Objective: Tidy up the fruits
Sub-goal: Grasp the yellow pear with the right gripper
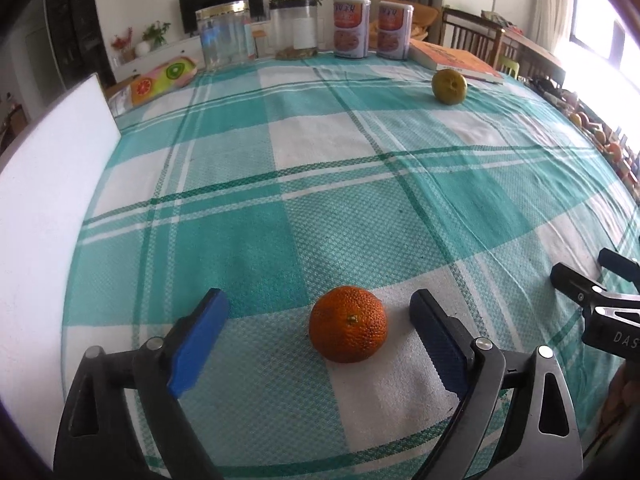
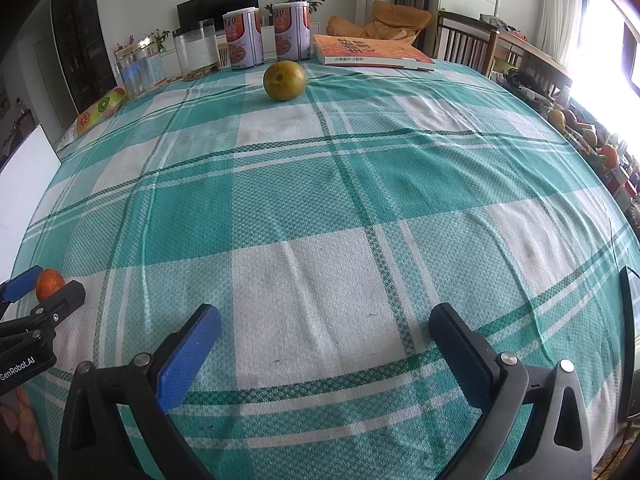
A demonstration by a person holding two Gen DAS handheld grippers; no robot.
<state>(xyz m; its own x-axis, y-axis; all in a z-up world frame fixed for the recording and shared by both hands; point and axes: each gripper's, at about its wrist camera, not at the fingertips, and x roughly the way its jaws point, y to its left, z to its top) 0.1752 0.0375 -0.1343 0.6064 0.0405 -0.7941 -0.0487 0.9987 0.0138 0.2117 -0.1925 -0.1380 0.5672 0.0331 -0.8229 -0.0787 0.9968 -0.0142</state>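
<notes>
Left tongs [image 1: 320,320]: spread wide, blue pads either side of the orange [image 1: 347,323], not touching it.
Orange: resting on the checked tabletop [image 1: 320,160] (near edge, white square).
Right tongs [image 2: 326,330]: apart, nothing between them.
Green citrus [image 2: 284,80]: far side, just before the book [image 2: 368,53].

Woven cloth tablecloth [image 1: 320,168] — pebbly-skinned orange [image 1: 347,329].

Bright daylight from blown-out window [image 1: 600,40] at right; soft faint shadows on tablecloth [image 1: 320,184]; strong fisheye bending and dark vignette at corners; mostly sharp.
</notes>
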